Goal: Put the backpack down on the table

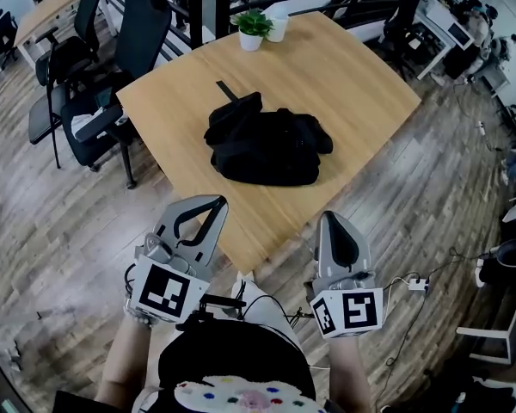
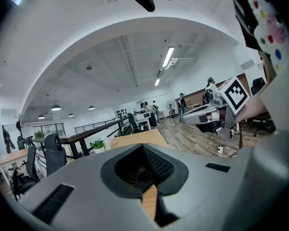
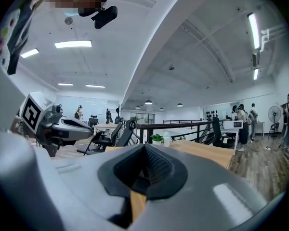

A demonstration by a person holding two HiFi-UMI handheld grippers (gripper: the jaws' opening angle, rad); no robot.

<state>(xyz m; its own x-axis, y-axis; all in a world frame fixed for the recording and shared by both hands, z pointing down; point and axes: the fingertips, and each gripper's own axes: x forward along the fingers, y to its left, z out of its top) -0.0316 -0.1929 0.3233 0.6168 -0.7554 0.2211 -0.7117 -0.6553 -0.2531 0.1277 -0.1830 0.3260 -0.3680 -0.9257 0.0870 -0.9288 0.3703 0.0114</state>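
- My left gripper point(image 1: 198, 209) hangs off the near corner of the bench point(image 1: 344, 76). Its fingers are clenched tight with nothing in them. All I see through the slit is a sliver of wood.
- The backpack point(image 1: 267, 147) is already flat on the bench, roughly mid-top. It's up ahead of both grippers and pretty much between them, well apart from either. Its long axis runs side to side across my view, with a strap poking out toward the far left. Neither hand looks clearly nearer to me.
- My right gripper point(image 1: 335, 222) sits off the same near edge with its fingers pinched together, and it's empty too.
- So I'd say the put-down is basically done. If anything's left, it's just backing off.
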